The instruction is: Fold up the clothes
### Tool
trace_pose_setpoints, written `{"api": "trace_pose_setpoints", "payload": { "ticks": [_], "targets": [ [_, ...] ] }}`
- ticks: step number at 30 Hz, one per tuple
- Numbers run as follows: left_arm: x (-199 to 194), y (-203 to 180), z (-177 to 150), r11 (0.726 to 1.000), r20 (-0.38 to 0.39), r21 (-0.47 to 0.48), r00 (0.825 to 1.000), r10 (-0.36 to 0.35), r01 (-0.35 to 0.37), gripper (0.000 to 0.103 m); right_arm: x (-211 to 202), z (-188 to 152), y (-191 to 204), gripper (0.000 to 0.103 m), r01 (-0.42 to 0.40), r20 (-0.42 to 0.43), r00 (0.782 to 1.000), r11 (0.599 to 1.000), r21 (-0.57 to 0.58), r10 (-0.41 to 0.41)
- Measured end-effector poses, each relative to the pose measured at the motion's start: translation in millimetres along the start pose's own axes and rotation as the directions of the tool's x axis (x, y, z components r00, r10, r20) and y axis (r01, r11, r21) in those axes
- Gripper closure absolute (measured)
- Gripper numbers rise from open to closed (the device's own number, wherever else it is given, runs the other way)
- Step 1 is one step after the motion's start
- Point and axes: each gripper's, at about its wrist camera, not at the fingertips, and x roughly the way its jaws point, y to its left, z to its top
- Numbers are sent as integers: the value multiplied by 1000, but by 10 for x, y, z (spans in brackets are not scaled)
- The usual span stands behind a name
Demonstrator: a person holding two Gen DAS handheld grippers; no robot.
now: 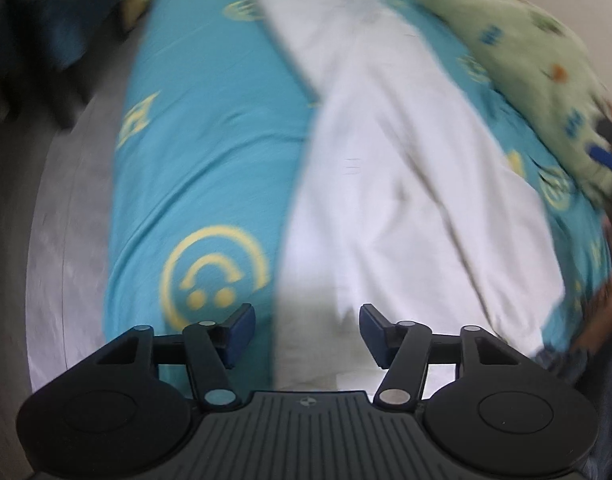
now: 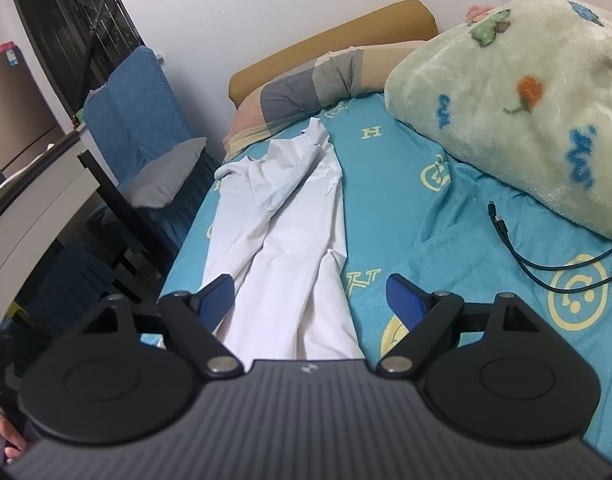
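White garment (image 2: 282, 240) lengthwise along teal sheet (image 2: 417, 216) edge, both tongs (image 1: 306, 334) (image 2: 307, 300) apart, gripping nothing.

The white garment (image 2: 282, 216) lies stretched out lengthwise on my bed's turquoise sheet (image 2: 405, 184), near its left edge. It is folded in along its length into a long, wrinkled strip, collar end by the pillows, lower end nearest me.
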Motion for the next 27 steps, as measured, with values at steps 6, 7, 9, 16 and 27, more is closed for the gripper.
{"api": "trace_pose_setpoints", "payload": {
  "ticks": [6,7,9,16,27],
  "targets": [
    [240,-285,83,982,-69,112,984,162,-154,66,34,-8,-27,19,-5,-19,1000,1000,28,6],
    [256,-318,88,980,-67,116,983,170,-162,71,39,-8,-32,19,-5,-23,1000,999,33,6],
    [217,-395,88,975,-47,127,980,192,-185,95,31,-8,-57,19,-6,-24,1000,999,43,7],
    [-386,-873,22,934,87,250,966,242,-256,99,9,19,-177,19,-17,-29,999,993,119,21],
    [-303,-1902,79,990,129,129,989,-66,50,100,-7,34,-270,19,-11,-39,999,990,140,17]
  ]
}}
